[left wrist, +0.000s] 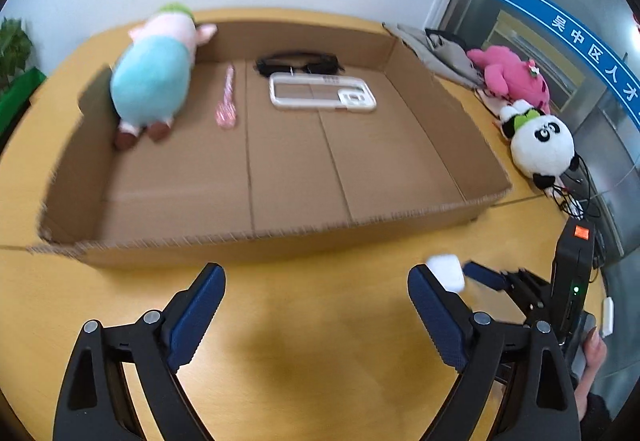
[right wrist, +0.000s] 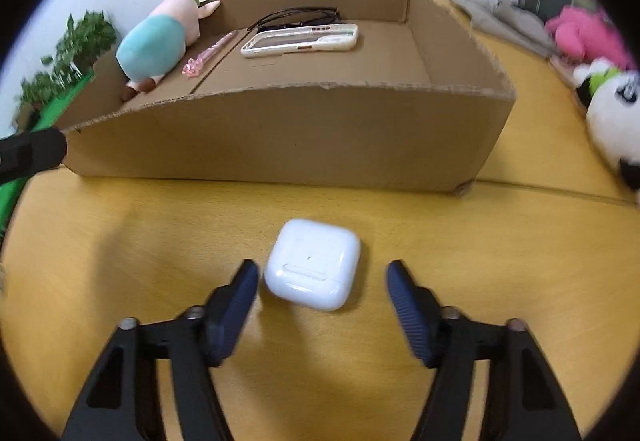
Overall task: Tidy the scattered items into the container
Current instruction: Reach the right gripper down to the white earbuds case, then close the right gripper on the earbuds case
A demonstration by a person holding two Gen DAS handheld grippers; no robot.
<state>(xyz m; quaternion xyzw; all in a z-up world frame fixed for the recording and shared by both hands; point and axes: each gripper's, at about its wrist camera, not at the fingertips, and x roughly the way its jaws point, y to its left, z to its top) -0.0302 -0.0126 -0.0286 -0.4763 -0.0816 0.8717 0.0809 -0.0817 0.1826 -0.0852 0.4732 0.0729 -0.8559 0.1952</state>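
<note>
A shallow cardboard box (left wrist: 280, 237) (right wrist: 280, 137) lies on the wooden table. Inside it are a pig plush (left wrist: 154, 81) (right wrist: 154, 45), a pink pen (left wrist: 227, 101) (right wrist: 206, 55), a white phone case (left wrist: 322, 95) (right wrist: 300, 41) and a black cable (left wrist: 298, 63) (right wrist: 296, 17). A white earbud case (right wrist: 313, 264) (left wrist: 446, 273) lies on the table in front of the box. My right gripper (right wrist: 320, 273) is open, its fingers either side of the case, not touching. My left gripper (left wrist: 316, 281) is open and empty over bare table.
A panda plush (left wrist: 540, 141) (right wrist: 612, 113), a pink plush (left wrist: 512, 75) (right wrist: 588, 33), grey cloth (left wrist: 432, 49) and black cables (left wrist: 576, 193) lie right of the box. A green plant (right wrist: 76, 49) stands at the left. A glass door (left wrist: 560, 21) is at the right.
</note>
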